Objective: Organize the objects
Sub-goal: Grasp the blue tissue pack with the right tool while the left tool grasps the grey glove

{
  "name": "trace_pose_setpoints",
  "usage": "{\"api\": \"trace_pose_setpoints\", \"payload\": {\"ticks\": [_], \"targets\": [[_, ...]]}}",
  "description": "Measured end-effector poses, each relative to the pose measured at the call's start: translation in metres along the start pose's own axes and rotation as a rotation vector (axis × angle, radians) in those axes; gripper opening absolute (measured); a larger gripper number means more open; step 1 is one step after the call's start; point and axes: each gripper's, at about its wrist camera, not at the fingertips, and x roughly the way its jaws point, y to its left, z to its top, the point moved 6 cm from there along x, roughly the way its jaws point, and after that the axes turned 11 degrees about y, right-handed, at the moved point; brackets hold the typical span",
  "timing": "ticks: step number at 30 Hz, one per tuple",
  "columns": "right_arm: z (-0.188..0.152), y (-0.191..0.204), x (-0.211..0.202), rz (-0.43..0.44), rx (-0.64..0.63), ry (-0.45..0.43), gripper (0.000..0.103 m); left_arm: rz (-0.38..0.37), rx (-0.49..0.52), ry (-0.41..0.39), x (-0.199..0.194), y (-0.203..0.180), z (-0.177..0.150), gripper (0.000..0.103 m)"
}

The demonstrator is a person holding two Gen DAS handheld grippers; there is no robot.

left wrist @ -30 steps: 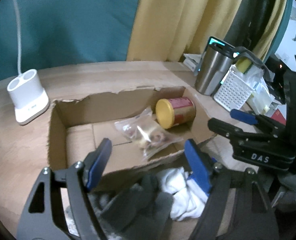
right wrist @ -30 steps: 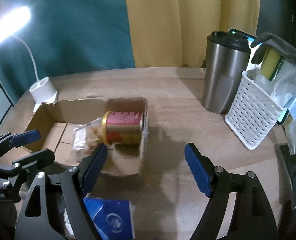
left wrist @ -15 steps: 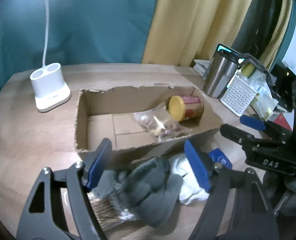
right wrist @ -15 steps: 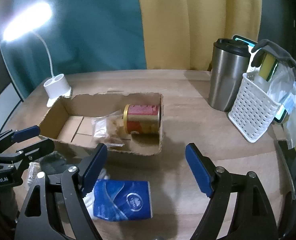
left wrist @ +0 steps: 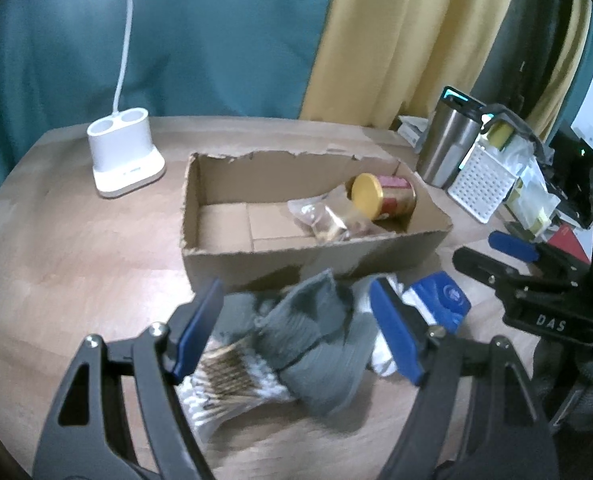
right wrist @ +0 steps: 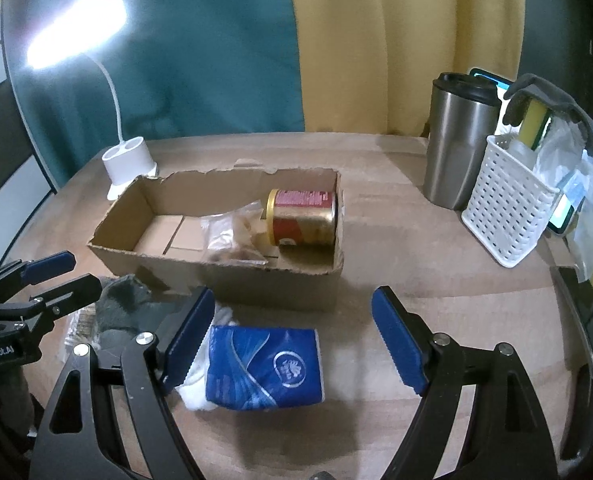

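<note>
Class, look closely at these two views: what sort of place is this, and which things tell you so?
Probably a desk at home. A wooden table stands before curtains, with a white desk lamp, a steel travel mug and a torn cardboard box holding a tin.

My left wrist camera looks down and forward at the box (left wrist: 316, 236) from its near long side, close in; my right one faces the box (right wrist: 232, 276) from nearer its can end, equally close. Both share the box, lamp base (left wrist: 122, 158) and mug (right wrist: 458, 140)
</note>
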Motion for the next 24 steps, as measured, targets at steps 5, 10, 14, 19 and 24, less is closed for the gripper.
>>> {"api": "trace_pose_setpoints", "payload": {"ticks": [5,10,14,19,24], "targets": [[-0.006,0.003,0.000,0.000,-0.007,0.005,0.084,0.001,-0.007,0.005,-0.002,0.004,-0.008,0.077],[-0.013,0.006,0.000,0.002,-0.011,0.008,0.084,0.004,-0.010,0.017,0.002,0.005,-0.016,0.077],[-0.020,0.008,0.002,0.006,-0.020,0.019,0.084,0.006,-0.010,0.022,0.005,0.003,-0.022,0.077],[-0.026,0.007,0.004,0.014,-0.021,0.029,0.084,0.010,-0.010,0.027,0.009,0.001,-0.026,0.077],[-0.029,0.007,0.008,0.027,-0.022,0.039,0.084,0.020,-0.011,0.032,0.013,0.001,-0.027,0.077]]}}
